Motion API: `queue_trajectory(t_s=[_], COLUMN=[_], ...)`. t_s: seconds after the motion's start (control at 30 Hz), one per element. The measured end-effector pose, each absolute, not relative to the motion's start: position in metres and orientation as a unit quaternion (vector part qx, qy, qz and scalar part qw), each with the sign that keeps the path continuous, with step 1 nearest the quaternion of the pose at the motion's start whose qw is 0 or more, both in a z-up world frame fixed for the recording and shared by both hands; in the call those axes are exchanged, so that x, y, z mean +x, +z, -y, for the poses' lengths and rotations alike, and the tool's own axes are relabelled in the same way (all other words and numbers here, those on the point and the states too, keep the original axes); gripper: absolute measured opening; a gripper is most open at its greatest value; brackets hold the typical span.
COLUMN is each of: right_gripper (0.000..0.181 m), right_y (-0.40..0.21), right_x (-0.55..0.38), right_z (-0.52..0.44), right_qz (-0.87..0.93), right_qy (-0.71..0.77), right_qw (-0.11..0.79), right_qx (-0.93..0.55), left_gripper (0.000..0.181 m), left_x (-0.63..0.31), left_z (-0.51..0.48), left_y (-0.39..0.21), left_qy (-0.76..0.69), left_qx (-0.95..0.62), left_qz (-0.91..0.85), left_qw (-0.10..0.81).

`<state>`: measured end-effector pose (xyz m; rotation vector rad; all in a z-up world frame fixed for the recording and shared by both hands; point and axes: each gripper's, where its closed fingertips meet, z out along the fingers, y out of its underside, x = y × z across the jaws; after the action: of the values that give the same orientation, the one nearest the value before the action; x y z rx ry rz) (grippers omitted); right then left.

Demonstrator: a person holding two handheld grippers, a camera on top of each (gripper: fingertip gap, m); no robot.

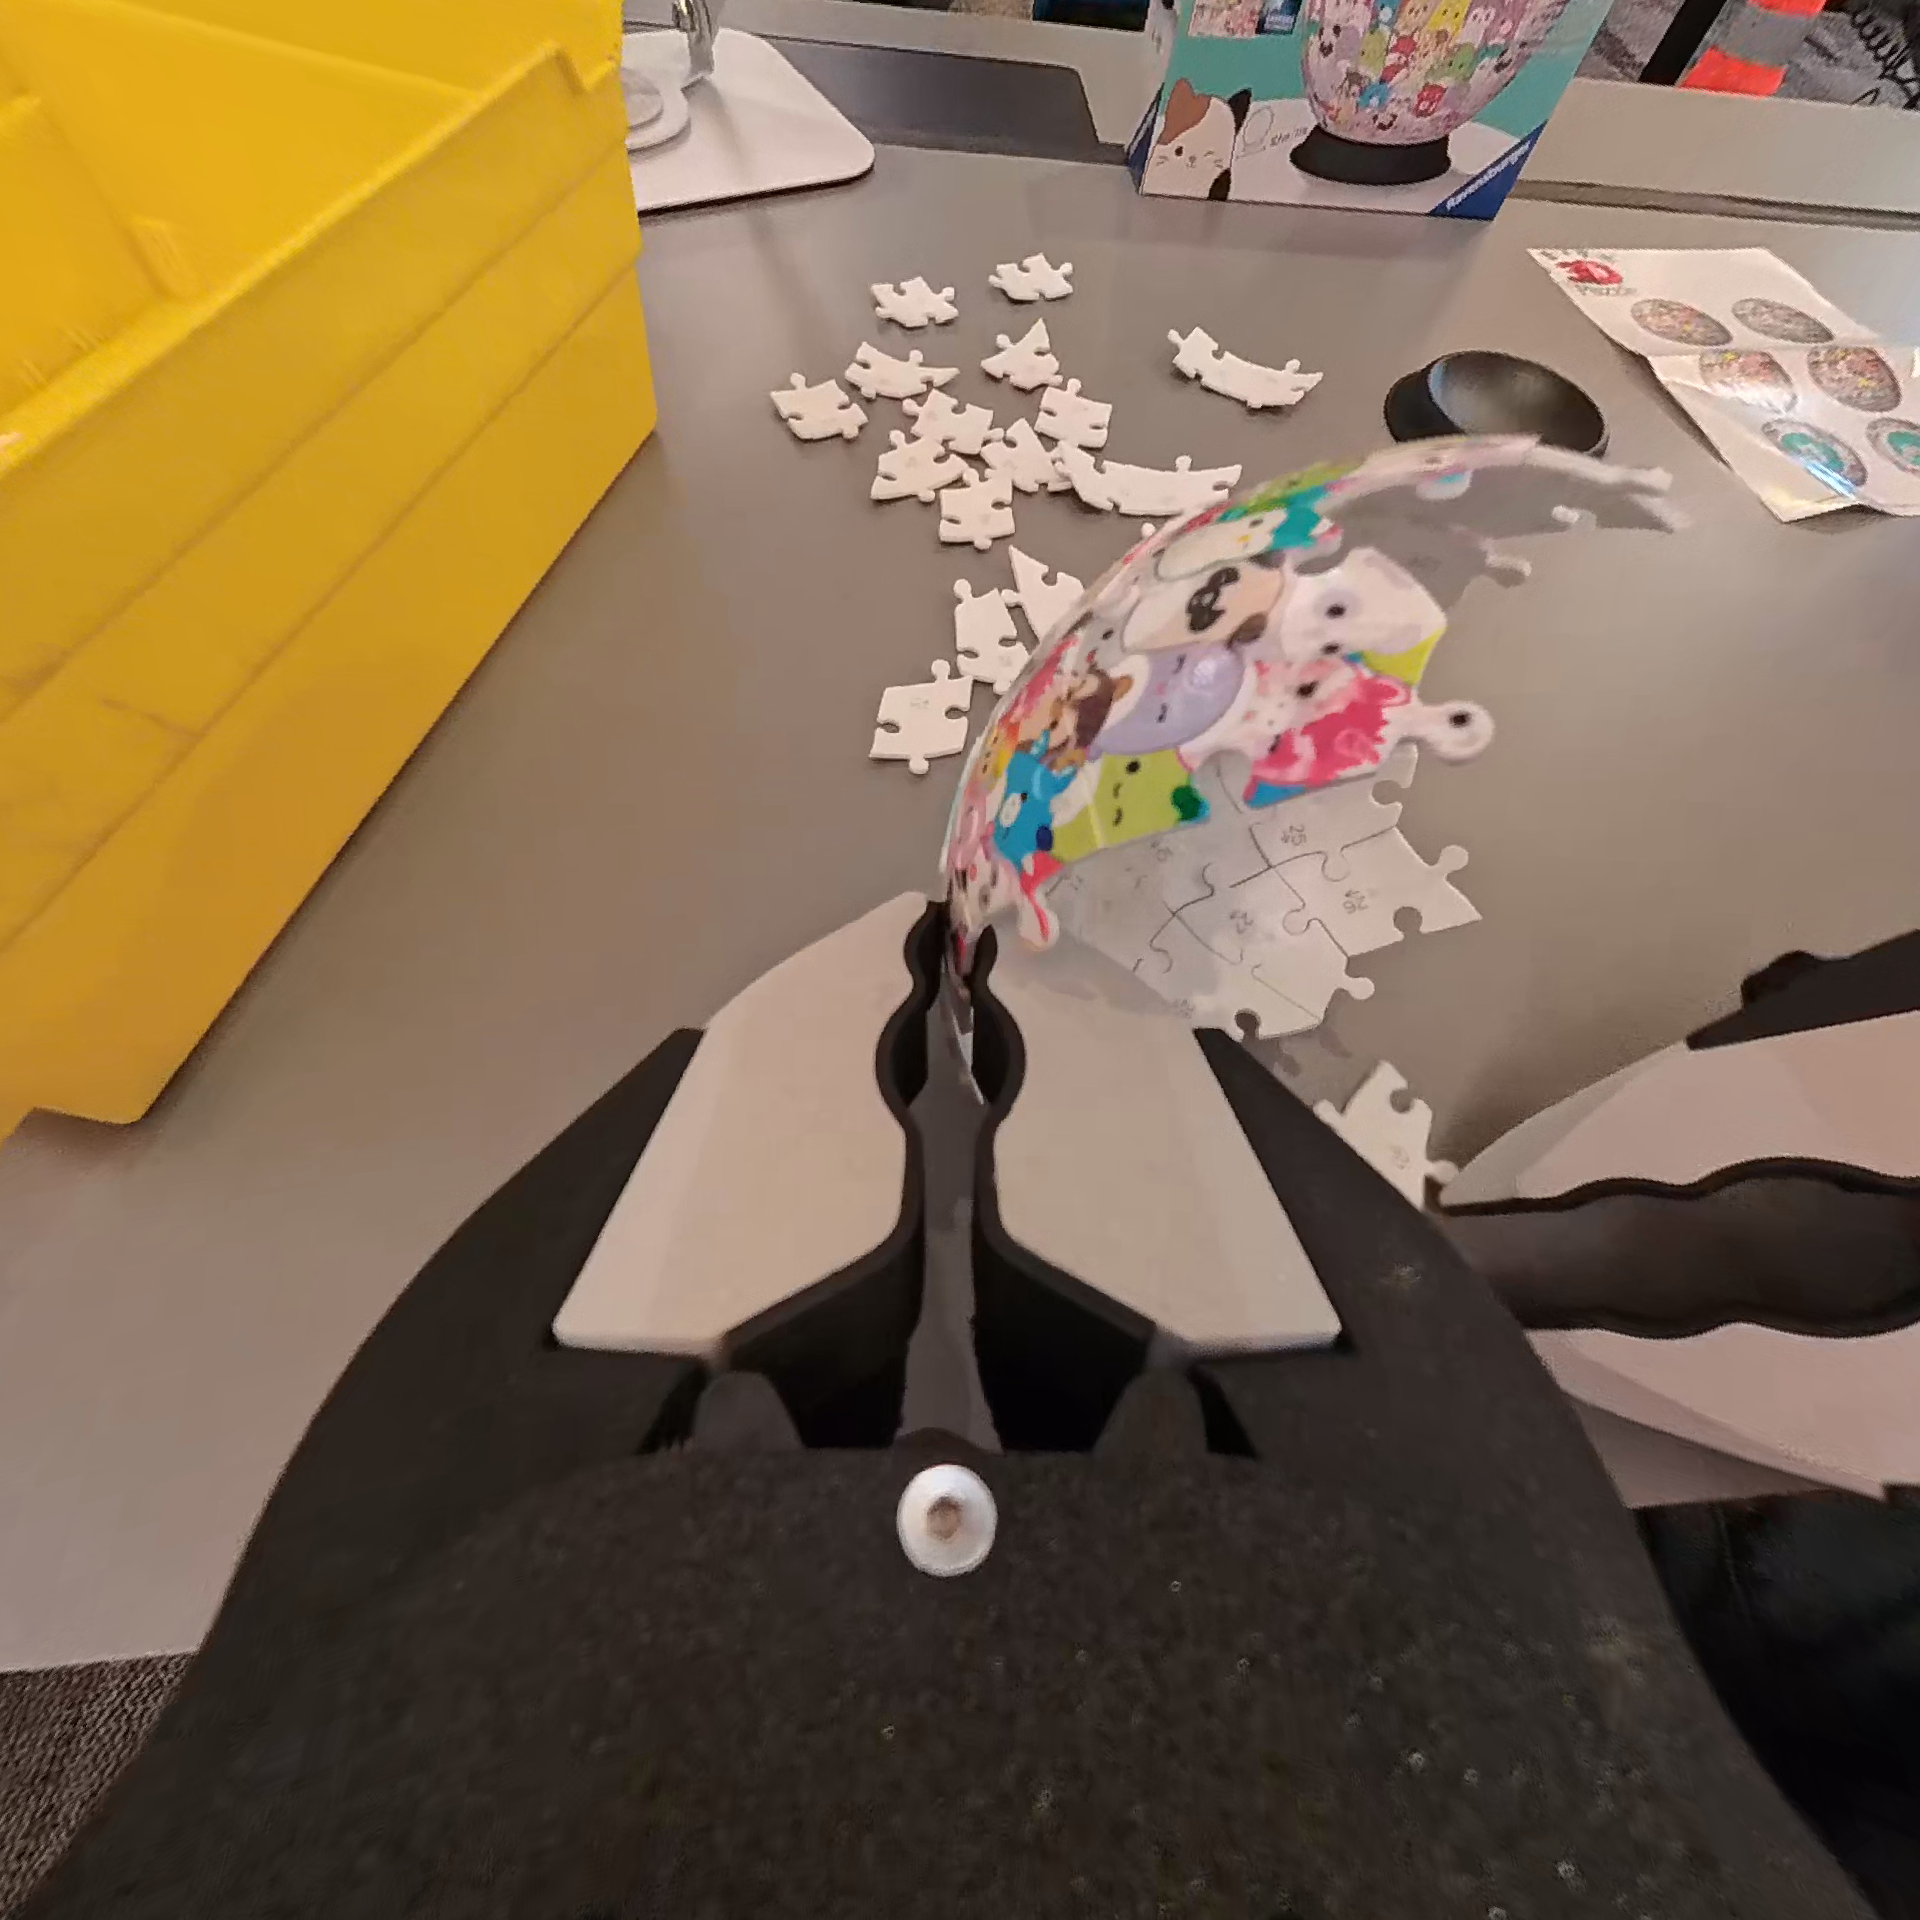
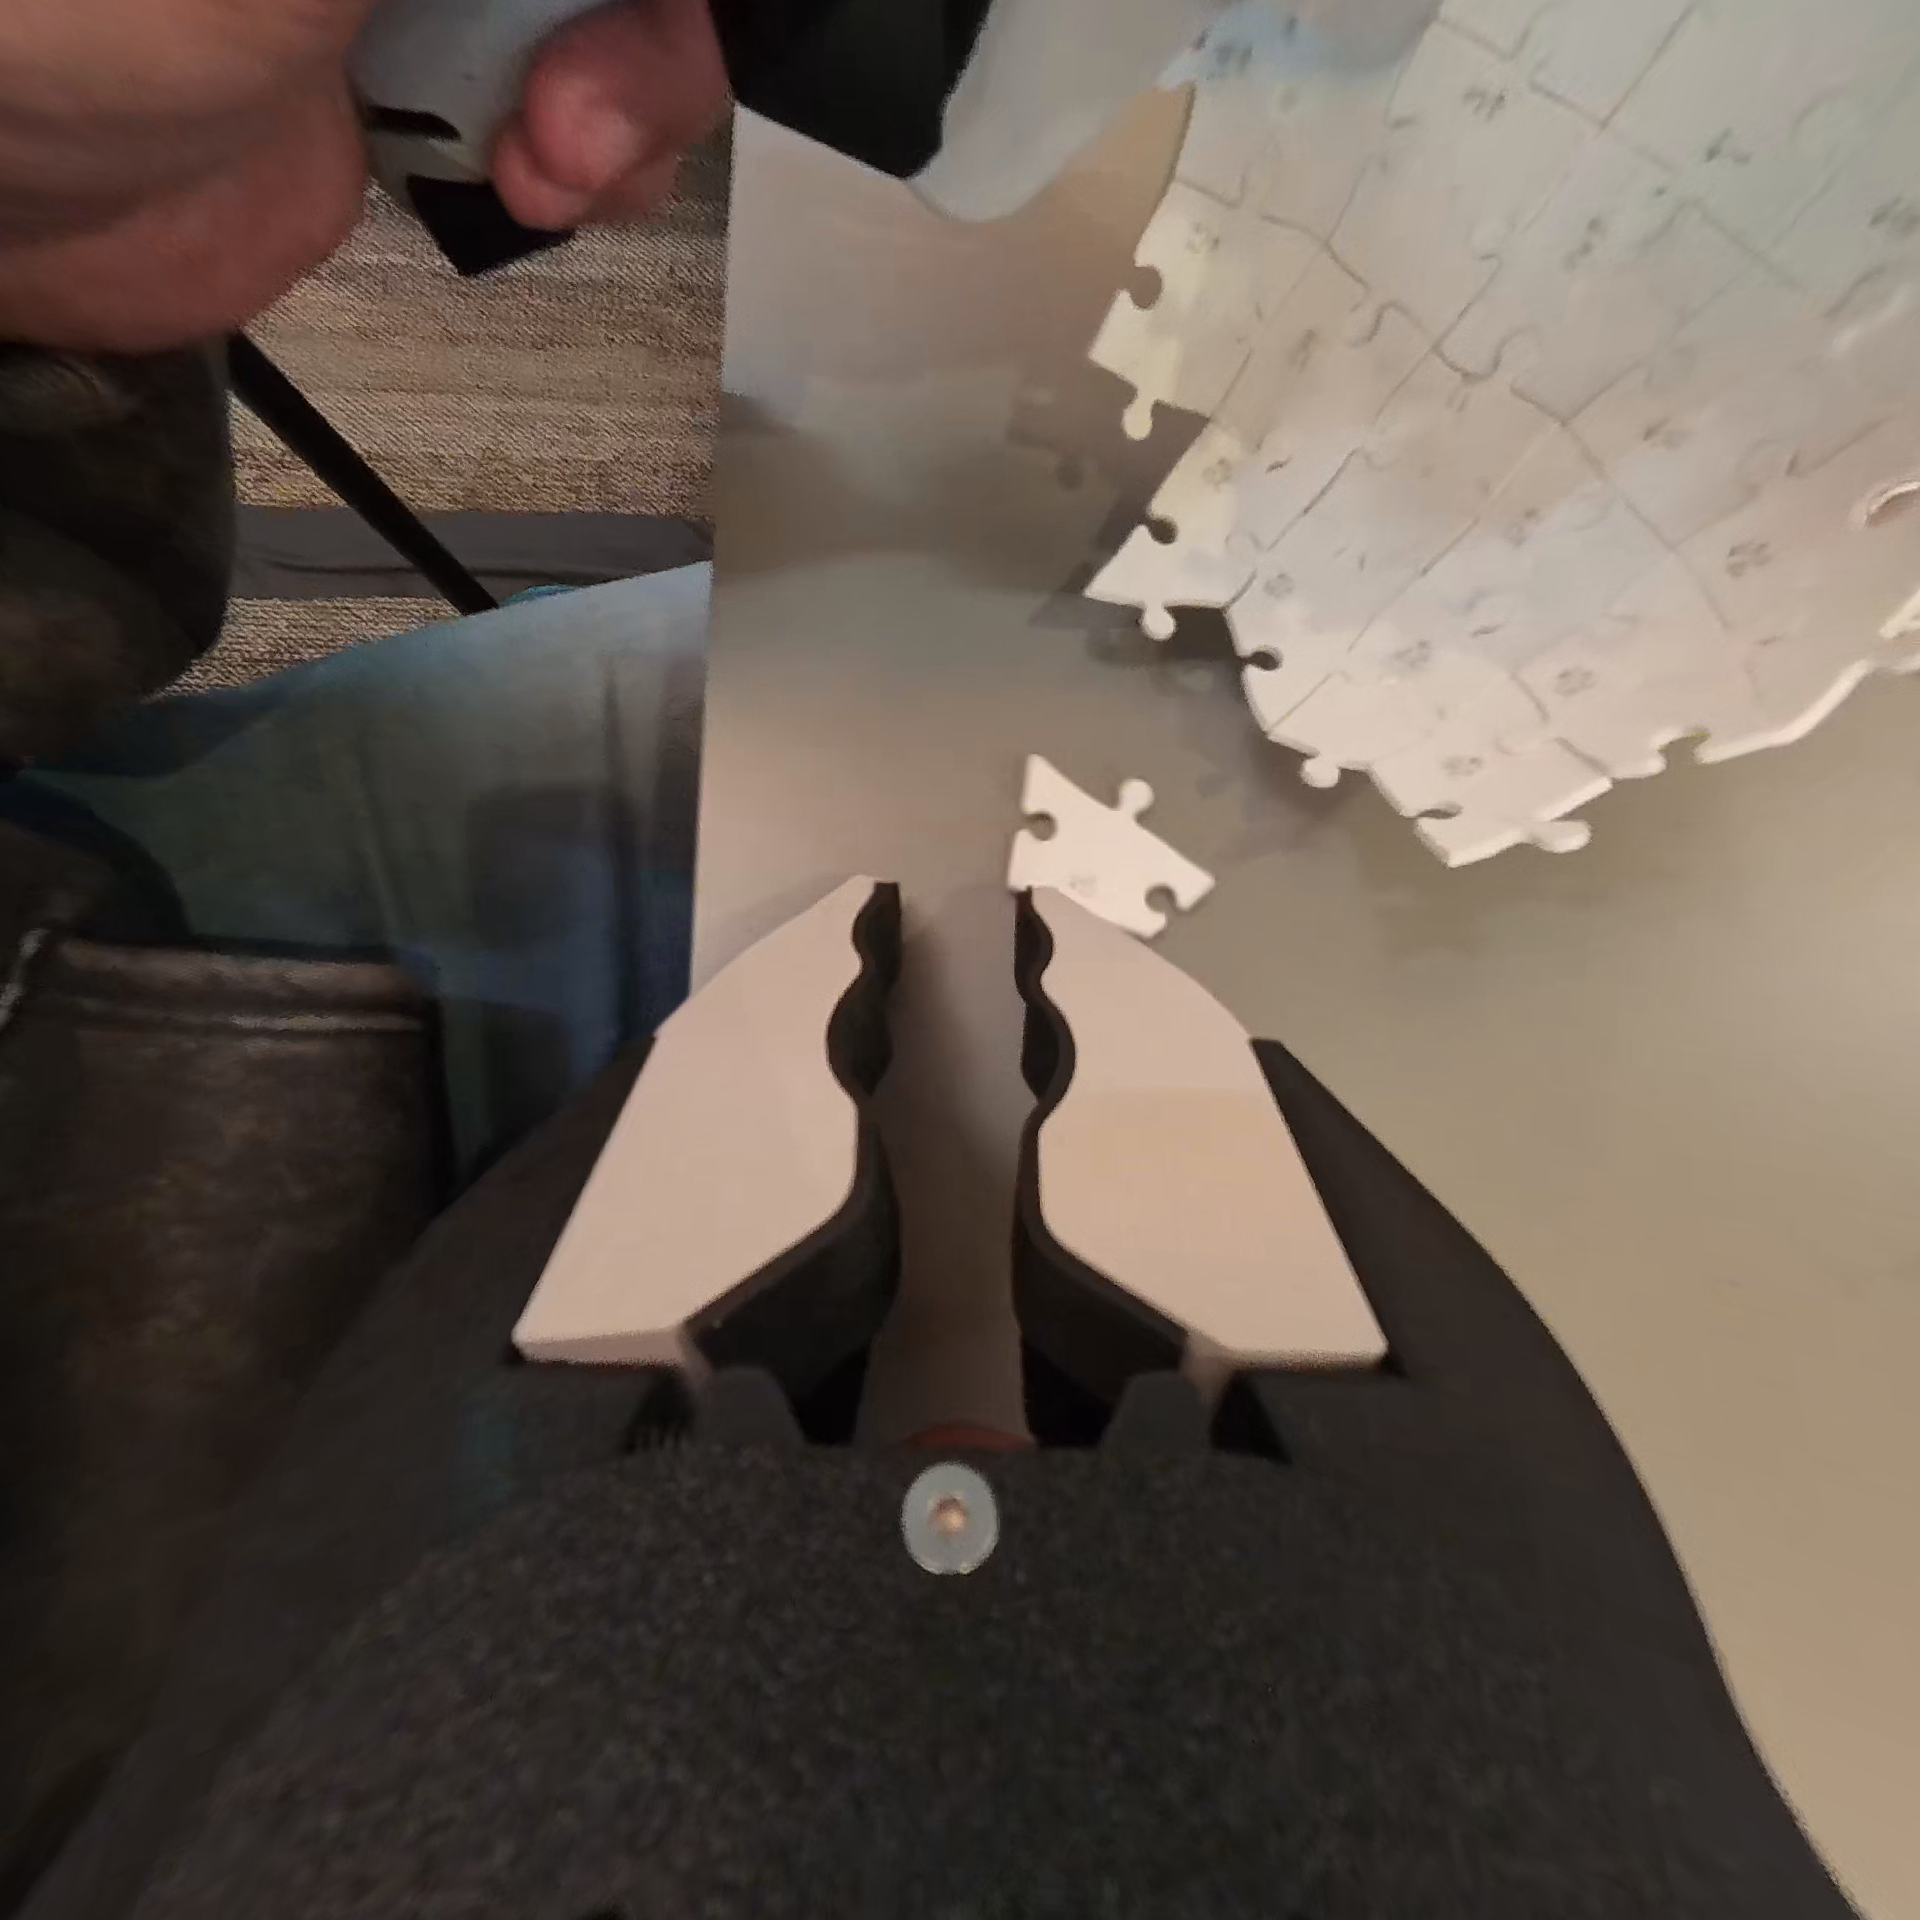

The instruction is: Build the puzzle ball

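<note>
We see the left tongs [image 1: 961,940] clamped tight on the lower edge of the half-built puzzle ball [image 1: 1216,707], holding the curved shell up above the grey bench [image 1: 623,935], its printed side toward the left and its white inner side toward the right. The right tongs [image 2: 956,899] stand slightly parted with nothing between them, low over the near edge of the bench, and a single white piece [image 2: 1101,857] lies just beyond their right tip. Farther off, loose white pieces [image 1: 987,436] lie scattered face down. The black stand [image 1: 1496,400] sits beyond the shell, the puzzle box [image 1: 1340,104] at the far edge. A yellow bin [image 1: 291,468] stands at the left; we cannot see what it holds.
</note>
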<state>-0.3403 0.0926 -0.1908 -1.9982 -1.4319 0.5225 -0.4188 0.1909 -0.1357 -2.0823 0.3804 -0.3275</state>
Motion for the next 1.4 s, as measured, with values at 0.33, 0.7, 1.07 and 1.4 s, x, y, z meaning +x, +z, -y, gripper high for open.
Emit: queue_trajectory(t_s=[0.33,0.7,1.07,1.4], right_gripper=[0.019,0.02,0.027,0.022], right_y=[-0.194,-0.162,-0.127,-0.148], right_x=[-0.334,-0.323,-0.261,-0.268], right_z=[-0.103,-0.116,-0.183,-0.2], right_qz=[0.54,0.515,0.345,0.319], right_qy=[0.179,0.189,0.223,0.262], right_qw=[0.318,0.361,0.463,0.395], right_qx=[-0.758,-0.754,-0.786,-0.821], left_gripper=[0.002,0.002,0.002,0.002], left_x=[-0.41,-0.384,-0.366,-0.347], left_z=[-0.188,-0.197,-0.202,-0.195], left_y=[-0.14,-0.137,-0.135,-0.131], left_qy=[-0.152,-0.154,-0.16,-0.175], left_qx=[-0.853,-0.84,-0.829,-0.817], left_qz=[-0.166,-0.186,-0.186,-0.195], left_qw=[0.47,0.487,0.502,0.514])
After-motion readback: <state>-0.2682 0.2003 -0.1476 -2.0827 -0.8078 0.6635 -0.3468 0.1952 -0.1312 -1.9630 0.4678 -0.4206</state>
